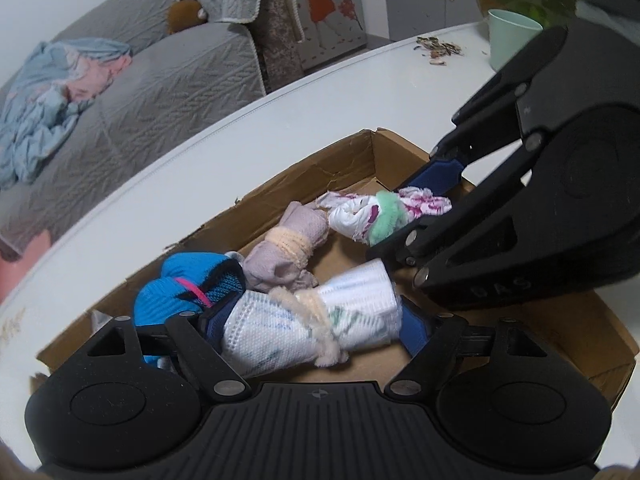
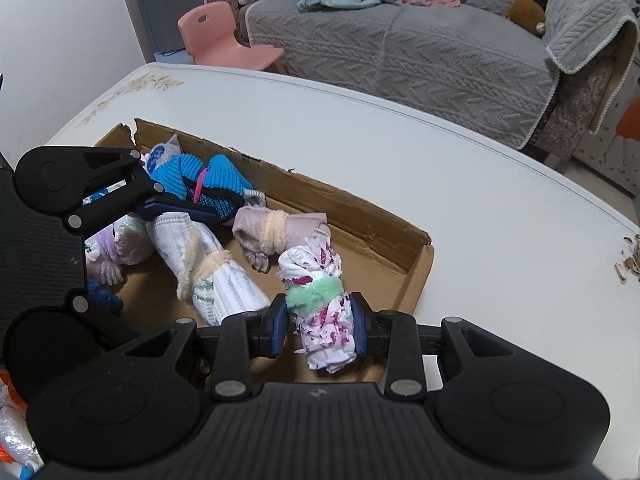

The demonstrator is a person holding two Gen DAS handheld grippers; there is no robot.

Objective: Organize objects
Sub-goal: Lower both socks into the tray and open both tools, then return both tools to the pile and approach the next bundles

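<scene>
A shallow cardboard box [image 1: 352, 156] [image 2: 360, 208] on the white table holds several rolled cloth bundles. My left gripper [image 1: 308, 326] is closed around a white roll tied with a cream band [image 1: 320, 320] [image 2: 208, 268], low in the box. My right gripper [image 2: 320, 326] [image 1: 424, 200] is closed on a white and pink floral roll with a green band [image 2: 320, 308] [image 1: 372, 216], near the box's right end. A mauve roll with a cream band [image 1: 284, 252] [image 2: 272, 228] and a blue knitted roll [image 1: 188, 288] [image 2: 208, 180] lie between them. A pale lilac roll [image 2: 116, 248] lies under the left gripper.
A mint cup [image 1: 512, 36] and a scatter of seed husks [image 1: 438, 48] [image 2: 630, 260] sit on the table [image 2: 440, 168]. Beyond the table edge stand a grey sofa [image 2: 400, 48] with heaped clothes and a pink child's chair [image 2: 224, 40].
</scene>
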